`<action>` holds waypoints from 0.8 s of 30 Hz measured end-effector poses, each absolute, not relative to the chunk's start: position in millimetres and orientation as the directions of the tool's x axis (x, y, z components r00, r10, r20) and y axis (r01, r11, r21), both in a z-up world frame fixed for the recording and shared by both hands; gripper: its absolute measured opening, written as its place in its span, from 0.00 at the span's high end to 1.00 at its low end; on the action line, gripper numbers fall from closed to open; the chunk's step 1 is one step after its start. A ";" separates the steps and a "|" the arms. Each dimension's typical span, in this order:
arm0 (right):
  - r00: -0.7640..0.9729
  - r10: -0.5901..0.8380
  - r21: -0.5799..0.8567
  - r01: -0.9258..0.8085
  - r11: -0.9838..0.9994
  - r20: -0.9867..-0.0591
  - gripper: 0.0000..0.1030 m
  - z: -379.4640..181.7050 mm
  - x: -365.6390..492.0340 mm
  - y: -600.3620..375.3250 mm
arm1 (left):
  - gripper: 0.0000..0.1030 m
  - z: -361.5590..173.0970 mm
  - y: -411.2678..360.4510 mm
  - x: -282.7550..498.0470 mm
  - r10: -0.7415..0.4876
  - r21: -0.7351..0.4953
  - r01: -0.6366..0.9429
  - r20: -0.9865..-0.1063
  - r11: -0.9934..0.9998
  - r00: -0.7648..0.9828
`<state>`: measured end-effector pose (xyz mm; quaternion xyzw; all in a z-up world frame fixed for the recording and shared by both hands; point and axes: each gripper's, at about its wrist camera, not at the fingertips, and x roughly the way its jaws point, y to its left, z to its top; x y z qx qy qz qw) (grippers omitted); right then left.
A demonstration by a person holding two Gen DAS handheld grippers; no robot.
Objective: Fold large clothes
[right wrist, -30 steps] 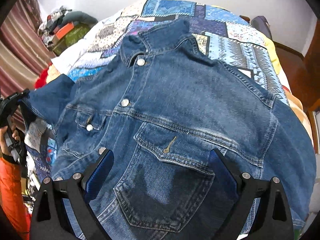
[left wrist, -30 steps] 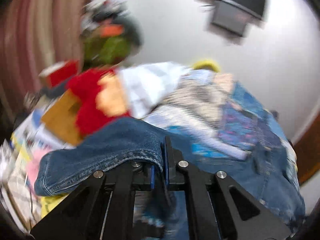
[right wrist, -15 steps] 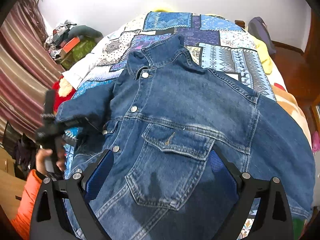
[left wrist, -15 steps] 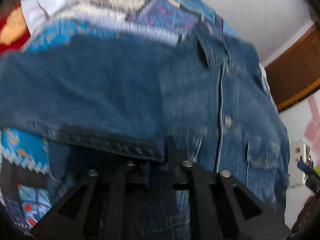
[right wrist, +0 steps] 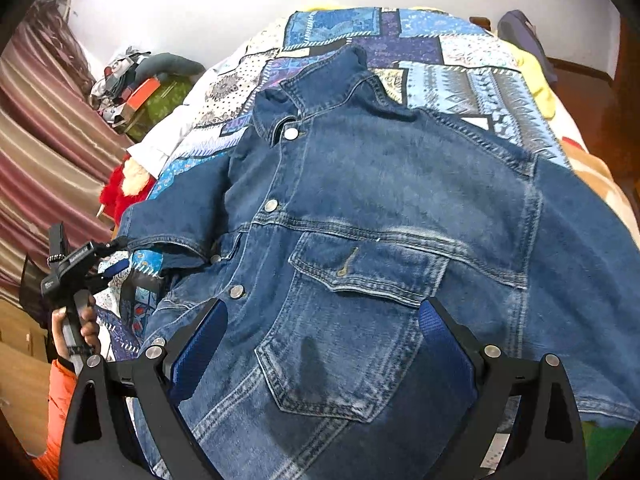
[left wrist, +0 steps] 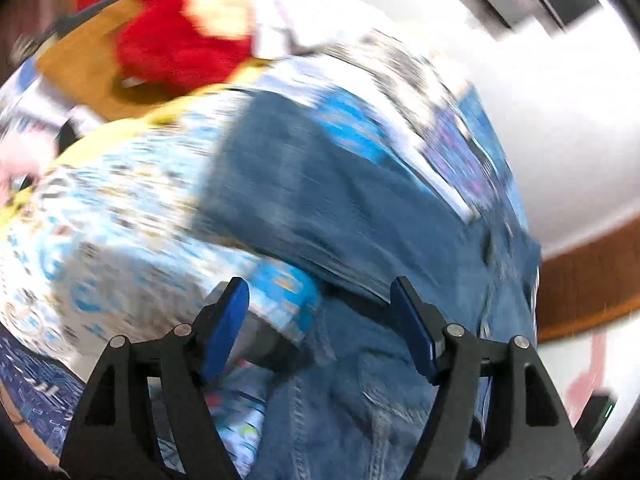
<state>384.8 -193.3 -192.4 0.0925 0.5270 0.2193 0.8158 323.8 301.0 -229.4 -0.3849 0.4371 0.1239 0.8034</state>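
Observation:
A blue denim jacket lies front up on a patchwork bedspread, buttons done, collar at the far end. Its left sleeve lies flat beside the body, cuff towards the bed's left edge. My left gripper hovers just off that cuff. In the blurred left wrist view the left gripper has its jaws opening with nothing pinched between them, and the sleeve lies just ahead. My right gripper is open above the jacket's lower front, over the chest pocket, gripping nothing.
A hand with an orange sleeve holds the left gripper at the bed's left side. A red plush toy sits by striped curtains. Boxes and clutter stand at the far left corner. A yellow cloth lies far right.
The left gripper, shut on the sleeve cuff before, swung down and its jaws parted, letting the cuff go. The sleeve now rests on the bedspread. The right gripper stayed open and barely shifted.

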 end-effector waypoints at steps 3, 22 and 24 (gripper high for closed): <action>0.347 0.460 0.386 -0.263 0.884 -0.817 0.07 -194.5 387.4 -189.3 | 0.31 -241.9 322.5 325.1 -0.151 -0.559 -0.567 -0.780 0.605 0.607; 0.403 0.427 0.387 -0.181 0.904 -0.809 0.07 -194.9 390.7 -234.2 | 0.88 -66.0 182.6 407.5 0.046 -0.227 -0.228 -0.606 0.947 0.794; 0.427 0.426 0.390 -0.173 0.904 -0.798 0.07 -189.2 388.4 -243.5 | 0.89 -38.6 136.9 416.5 -0.013 -0.192 -0.118 -0.570 0.974 0.822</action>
